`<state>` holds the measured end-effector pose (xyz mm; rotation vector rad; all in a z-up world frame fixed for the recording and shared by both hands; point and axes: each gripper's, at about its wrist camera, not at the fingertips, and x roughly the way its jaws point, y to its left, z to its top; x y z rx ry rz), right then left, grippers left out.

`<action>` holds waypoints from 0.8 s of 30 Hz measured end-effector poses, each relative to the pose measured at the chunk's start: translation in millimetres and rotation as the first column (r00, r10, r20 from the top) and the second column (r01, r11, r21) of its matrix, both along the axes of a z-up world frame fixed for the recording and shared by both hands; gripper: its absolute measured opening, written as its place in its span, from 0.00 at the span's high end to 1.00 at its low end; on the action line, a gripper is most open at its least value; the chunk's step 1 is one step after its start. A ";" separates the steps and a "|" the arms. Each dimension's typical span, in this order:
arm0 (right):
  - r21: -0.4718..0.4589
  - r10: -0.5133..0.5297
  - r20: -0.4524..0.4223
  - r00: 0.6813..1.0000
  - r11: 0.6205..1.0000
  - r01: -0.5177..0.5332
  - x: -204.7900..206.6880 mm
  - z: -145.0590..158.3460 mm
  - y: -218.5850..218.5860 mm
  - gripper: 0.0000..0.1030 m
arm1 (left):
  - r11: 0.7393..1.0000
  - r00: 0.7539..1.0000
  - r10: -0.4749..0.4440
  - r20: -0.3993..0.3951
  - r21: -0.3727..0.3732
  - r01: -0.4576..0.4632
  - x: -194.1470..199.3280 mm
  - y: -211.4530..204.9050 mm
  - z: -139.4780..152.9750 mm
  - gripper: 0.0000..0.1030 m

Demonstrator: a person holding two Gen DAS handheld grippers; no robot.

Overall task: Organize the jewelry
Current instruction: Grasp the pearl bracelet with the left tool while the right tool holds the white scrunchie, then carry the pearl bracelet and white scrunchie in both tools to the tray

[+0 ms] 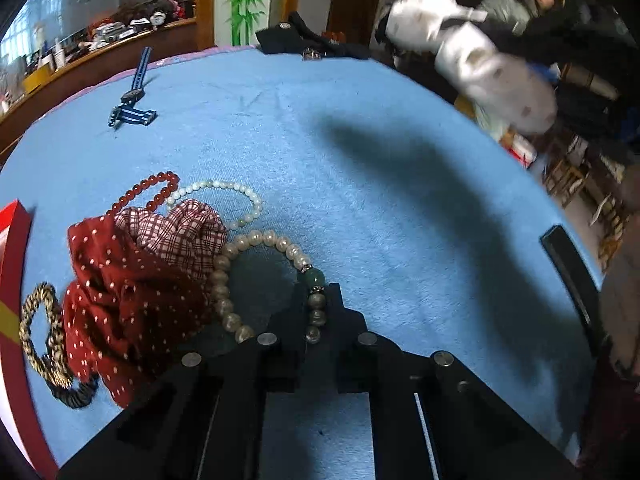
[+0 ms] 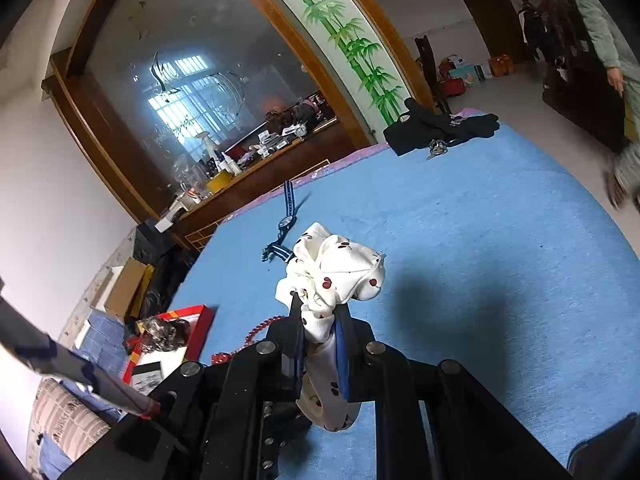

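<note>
Three bead bracelets; three scrunchies; one watch.

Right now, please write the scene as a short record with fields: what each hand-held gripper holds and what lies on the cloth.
left hand-held gripper: shut on pearl bracelet
right hand-held gripper: shut on white cherry scrunchie
surface: blue cloth
lying beside bracelet: red dotted scrunchie, plaid scrunchie, red bead bracelet
farther away: blue watch

Glossy pearl bracelet, matt cloth scrunchie, fuzzy blue towel
</note>
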<state>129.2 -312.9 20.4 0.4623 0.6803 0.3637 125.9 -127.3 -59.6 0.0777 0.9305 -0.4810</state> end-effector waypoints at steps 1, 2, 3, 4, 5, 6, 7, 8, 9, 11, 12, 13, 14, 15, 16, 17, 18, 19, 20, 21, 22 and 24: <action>-0.030 0.010 -0.025 1.000 0.999 -0.011 2.7 -3.5 5.5 0.87 | 1.000 1.000 0.004 0.009 -0.011 -0.004 -1.5 0.9 4.1 0.92; -0.056 0.013 -0.050 0.999 0.998 -0.016 5.4 -7.8 10.0 0.87 | 1.000 1.000 0.010 0.016 -0.029 -0.010 0.1 2.5 8.6 0.92; -0.079 0.009 -0.074 0.997 0.997 -0.015 8.0 -12.5 14.0 0.87 | 0.998 1.000 0.017 0.017 -0.053 -0.016 2.7 4.6 13.2 0.92; -0.107 0.010 -0.105 0.994 0.994 -0.021 11.7 -18.8 18.8 0.87 | 0.997 0.999 0.029 0.020 -0.076 -0.027 6.1 6.8 19.3 0.92; -0.119 0.020 -0.129 0.991 0.992 -0.035 14.7 -23.8 22.1 0.87 | 0.995 0.999 0.041 0.029 -0.093 -0.038 9.1 8.5 26.6 0.92; -0.118 0.025 -0.141 0.990 0.992 -0.042 16.0 -26.9 23.3 0.87 | 0.994 0.998 0.045 0.037 -0.103 -0.041 10.1 9.7 32.2 0.92; -0.118 0.030 -0.152 0.988 0.992 -0.048 17.7 -30.2 23.8 0.87 | 0.992 0.998 0.048 0.049 -0.116 -0.042 12.0 10.5 38.9 0.92; -0.121 0.030 -0.153 0.988 0.991 -0.049 18.3 -31.3 23.8 0.87 | 0.991 0.997 0.051 0.060 -0.130 -0.043 13.2 11.3 46.0 0.92; -0.128 0.033 -0.153 0.988 0.990 -0.053 18.5 -31.9 24.8 0.87 | 0.989 0.996 0.053 0.067 -0.142 -0.043 13.9 12.1 51.3 0.92; -0.131 0.038 -0.150 0.988 0.990 -0.058 18.3 -31.7 26.3 0.87 | 0.987 0.995 0.055 0.083 -0.157 -0.041 13.2 13.8 61.6 0.92; -0.131 0.043 -0.147 0.988 0.989 -0.063 17.7 -31.0 27.4 0.87 | 0.985 0.994 0.057 0.088 -0.166 -0.042 13.3 15.0 65.5 0.92; -0.134 0.048 -0.141 0.989 0.989 -0.067 17.0 -29.8 28.7 0.87 | 0.983 0.994 0.060 0.090 -0.180 -0.043 12.4 17.6 69.4 0.92; -0.136 0.048 -0.137 0.989 0.988 -0.066 16.1 -29.2 29.5 0.87 | 0.980 0.994 0.064 0.093 -0.192 -0.046 11.5 20.0 72.4 0.92; -0.138 0.049 -0.133 0.990 0.988 -0.067 15.7 -28.5 29.9 0.87 | 0.979 0.993 0.069 0.098 -0.198 -0.049 10.5 22.3 74.5 0.92; -0.138 0.052 -0.127 0.991 0.988 -0.070 14.6 -27.2 30.9 0.87 | 0.977 0.992 0.074 0.104 -0.205 -0.052 9.2 24.7 76.8 0.92; -0.139 0.054 -0.121 0.991 0.988 -0.071 13.6 -26.1 31.7 0.87 | 0.976 0.992 0.075 0.105 -0.212 -0.052 8.2 26.8 78.7 0.92; -0.139 0.055 -0.114 0.992 0.988 -0.071 12.5 -25.1 32.1 0.87 | 0.975 0.991 0.079 0.105 -0.215 -0.055 7.1 28.7 80.3 0.92; -0.142 0.059 -0.109 0.992 0.987 -0.074 11.7 -24.0 33.7 0.87 | 0.974 0.991 0.082 0.107 -0.217 -0.057 4.5 31.1 82.1 0.92; -0.144 0.064 -0.105 0.992 0.986 -0.079 10.9 -23.3 34.7 0.87 | 0.974 0.990 0.084 0.110 -0.220 -0.058 2.4 33.1 83.7 0.92; -0.145 0.068 -0.103 0.992 0.986 -0.082 10.3 -23.0 35.7 0.87 | 0.974 0.990 0.086 0.116 -0.221 -0.058 -0.5 35.5 85.8 0.92; -0.142 0.072 -0.102 0.992 0.986 -0.086 9.4 -22.6 36.8 0.87 | 0.973 0.989 0.088 0.119 -0.221 -0.060 -2.3 37.4 86.7 0.92; -0.135 0.082 -0.108 0.991 0.986 -0.096 7.7 -22.7 39.9 0.87 | 0.971 0.988 0.092 0.122 -0.230 -0.062 -6.5 43.1 89.7 0.92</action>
